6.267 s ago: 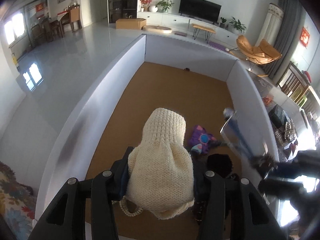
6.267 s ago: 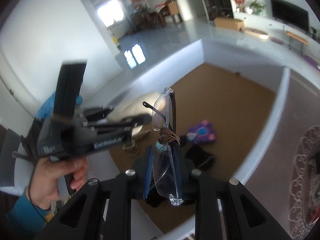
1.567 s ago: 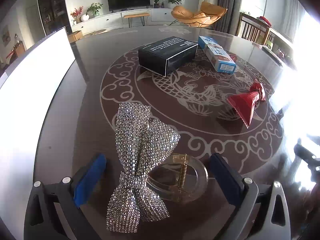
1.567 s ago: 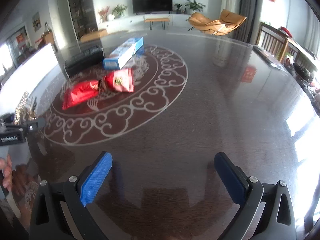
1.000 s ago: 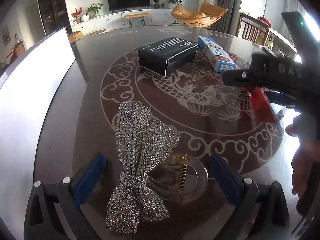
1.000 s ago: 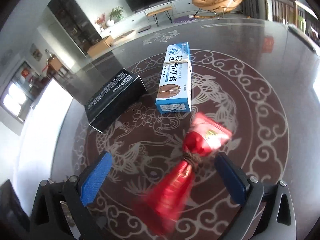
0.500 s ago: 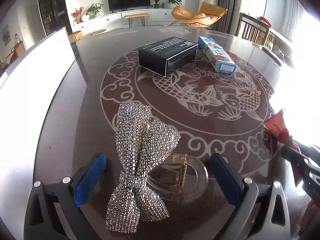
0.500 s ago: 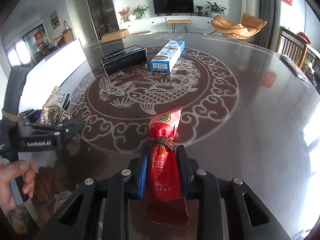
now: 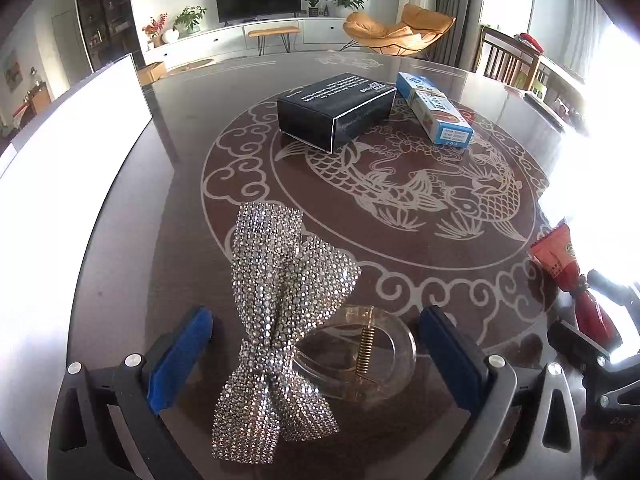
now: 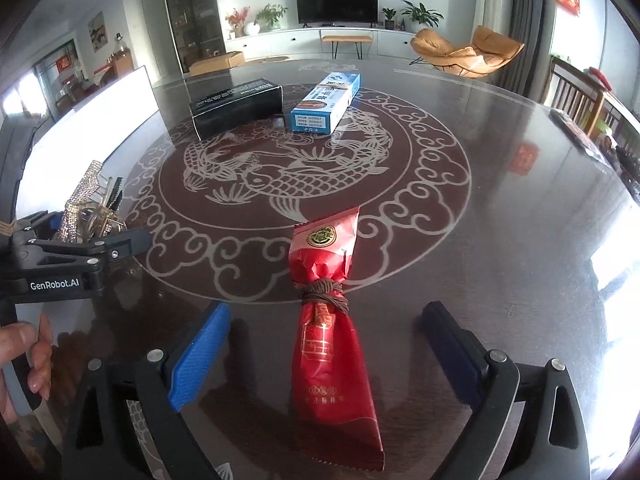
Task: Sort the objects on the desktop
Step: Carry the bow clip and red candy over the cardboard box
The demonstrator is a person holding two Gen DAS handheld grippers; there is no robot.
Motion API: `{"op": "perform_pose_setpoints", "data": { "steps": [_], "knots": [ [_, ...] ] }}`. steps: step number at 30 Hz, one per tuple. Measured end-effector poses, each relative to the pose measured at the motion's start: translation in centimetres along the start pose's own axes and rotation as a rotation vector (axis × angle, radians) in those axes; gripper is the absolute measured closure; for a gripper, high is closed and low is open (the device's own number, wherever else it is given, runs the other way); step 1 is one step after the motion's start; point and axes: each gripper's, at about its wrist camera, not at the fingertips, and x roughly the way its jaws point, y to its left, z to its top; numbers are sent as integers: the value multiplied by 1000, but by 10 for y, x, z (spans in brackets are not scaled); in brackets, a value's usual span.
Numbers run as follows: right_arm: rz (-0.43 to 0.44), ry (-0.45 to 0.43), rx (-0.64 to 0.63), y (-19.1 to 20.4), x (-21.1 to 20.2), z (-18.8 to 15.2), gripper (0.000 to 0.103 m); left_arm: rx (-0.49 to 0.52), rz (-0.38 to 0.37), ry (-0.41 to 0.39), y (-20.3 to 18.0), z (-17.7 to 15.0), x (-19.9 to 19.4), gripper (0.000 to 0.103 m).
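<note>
A rhinestone bow hair clip [image 9: 276, 312] with a clear plastic clasp [image 9: 360, 354] lies on the dark table between the fingers of my open left gripper [image 9: 320, 356]. The clip also shows in the right wrist view [image 10: 86, 208]. A red packet tied with brown string [image 10: 326, 320] lies flat on the table between the fingers of my open right gripper [image 10: 324, 356]. The packet also shows at the right edge of the left wrist view [image 9: 568, 272]. Neither gripper touches its object.
A black box [image 9: 336, 110] and a blue-and-white box [image 9: 434, 108] lie side by side at the far part of the round patterned table [image 9: 400, 200]. A white bin wall [image 9: 68, 148] stands along the left. Chairs stand beyond the right edge.
My right gripper has opened and the red packet now lies on the table between its fingers. The left gripper and the bow clip have not moved.
</note>
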Motion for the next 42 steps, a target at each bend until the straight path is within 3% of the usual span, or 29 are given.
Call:
{"op": "perform_pose_setpoints", "data": {
  "steps": [28, 31, 37, 41, 42],
  "knots": [
    [-32, 18, -8, 3, 5, 0, 0, 0, 0, 0, 0, 0, 0, 0],
    [-6, 56, -35, 2, 6, 3, 0, 17, -9, 11, 2, 1, 0, 0],
    [131, 200, 4, -21, 7, 18, 0, 162, -99, 63, 12, -5, -6, 0],
    [119, 284, -43, -13, 17, 27, 1, 182, -85, 147, 18, 7, -2, 0],
    [107, 288, -62, -9, 19, 29, 6, 179, -72, 150, 20, 11, -2, 0]
  ]
}}
